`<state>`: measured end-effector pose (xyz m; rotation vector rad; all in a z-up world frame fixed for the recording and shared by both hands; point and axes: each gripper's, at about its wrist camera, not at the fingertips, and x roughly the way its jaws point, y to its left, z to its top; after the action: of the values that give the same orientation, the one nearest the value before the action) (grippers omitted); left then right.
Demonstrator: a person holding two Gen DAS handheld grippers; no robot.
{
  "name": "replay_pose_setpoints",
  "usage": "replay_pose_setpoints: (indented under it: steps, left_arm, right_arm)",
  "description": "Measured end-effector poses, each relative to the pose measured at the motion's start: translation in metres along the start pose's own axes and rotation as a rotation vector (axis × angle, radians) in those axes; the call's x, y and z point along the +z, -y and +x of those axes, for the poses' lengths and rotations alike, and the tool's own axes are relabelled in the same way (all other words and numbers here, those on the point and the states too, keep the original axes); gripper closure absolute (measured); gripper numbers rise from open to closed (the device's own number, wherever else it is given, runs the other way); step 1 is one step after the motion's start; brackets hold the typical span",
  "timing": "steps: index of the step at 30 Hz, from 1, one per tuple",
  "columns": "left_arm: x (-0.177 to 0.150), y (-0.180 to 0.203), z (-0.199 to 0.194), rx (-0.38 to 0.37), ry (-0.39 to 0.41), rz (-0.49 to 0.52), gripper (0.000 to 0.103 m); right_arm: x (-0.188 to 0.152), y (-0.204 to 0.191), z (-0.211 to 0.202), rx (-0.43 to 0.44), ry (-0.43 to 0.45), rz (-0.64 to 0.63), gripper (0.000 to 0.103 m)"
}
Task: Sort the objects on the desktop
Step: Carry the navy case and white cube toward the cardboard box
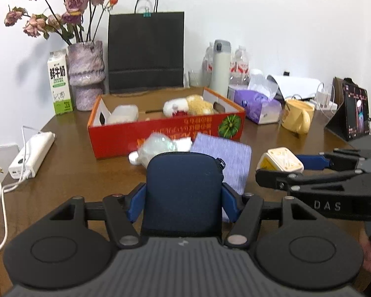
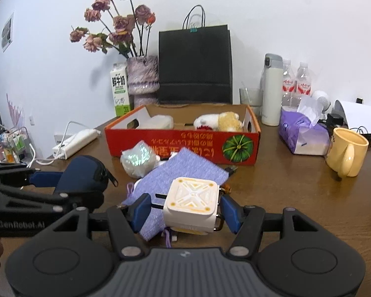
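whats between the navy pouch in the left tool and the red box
Shiny wrapped packet and purple cloth lie between navy pouch and red box, clearest in left wrist view.

Black paper bag (image 1: 146,52), vase of dried roses (image 1: 86,74), milk carton (image 1: 60,81).

Two water bottles (image 2: 296,81), one mug (image 2: 347,152), one thermos (image 2: 272,89), one milk carton (image 2: 120,89), one red box (image 2: 183,143).

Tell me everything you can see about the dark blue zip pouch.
The dark blue zip pouch looks like soft fabric, rounded at the top, with a black zipper and pull along its edge. It stands upright, clamped between the blue fingers of the left hand-held gripper, above the wooden table.
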<state>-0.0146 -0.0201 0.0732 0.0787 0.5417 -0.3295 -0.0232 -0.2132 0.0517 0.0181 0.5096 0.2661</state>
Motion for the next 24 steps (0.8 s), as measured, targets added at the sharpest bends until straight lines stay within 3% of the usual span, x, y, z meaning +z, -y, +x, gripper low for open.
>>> replay_pose_setpoints:
  steps: [13,18,24]
  left_arm:
    - [0.006,-0.002,0.001,0.012,0.011,-0.02,0.039]
    - [0.028,-0.006,0.009,0.009,0.049,-0.037,0.039]
    - [0.077,-0.017,0.039,0.007,0.08,-0.053,0.039]
  right_arm:
    - [0.003,0.002,-0.002,0.003,0.023,0.024,0.042]
    - [0.028,0.002,0.001,0.012,0.074,0.009,0.042]
    - [0.078,0.02,0.029,0.037,0.126,0.066,0.042]
